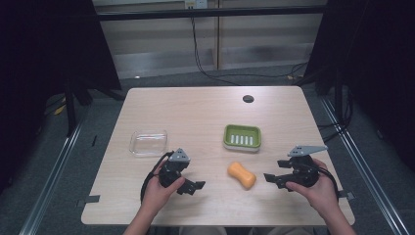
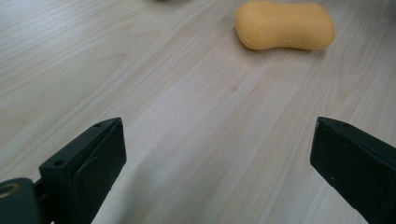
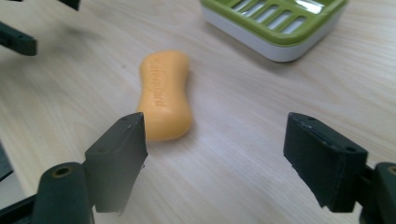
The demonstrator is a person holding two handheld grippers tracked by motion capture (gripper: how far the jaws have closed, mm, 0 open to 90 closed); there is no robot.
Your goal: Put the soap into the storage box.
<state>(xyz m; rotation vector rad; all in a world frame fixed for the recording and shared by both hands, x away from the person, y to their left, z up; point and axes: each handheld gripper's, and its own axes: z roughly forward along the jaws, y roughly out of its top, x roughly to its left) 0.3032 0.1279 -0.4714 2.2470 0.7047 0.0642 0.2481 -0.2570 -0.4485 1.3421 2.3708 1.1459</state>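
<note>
An orange soap bar [image 1: 242, 175] lies flat on the wooden table [image 1: 195, 107], near the front, between my two grippers. My left gripper [image 1: 192, 187] rests to its left, open and empty, pointing toward it. In the left gripper view the soap bar [image 2: 285, 25] lies well beyond the spread jaws of that gripper [image 2: 217, 140]. My right gripper [image 1: 275, 172] is open to the right of the bar. In the right gripper view the soap bar [image 3: 166, 95] lies just ahead of that gripper [image 3: 215, 130], close to its left jaw, untouched.
A green and white slatted soap dish [image 1: 242, 137] stands empty behind the soap; its green top [image 3: 275, 23] is in the right gripper view too. A clear shallow container [image 1: 149, 142] sits at the left. A black round grommet [image 1: 248, 99] marks the table's far side.
</note>
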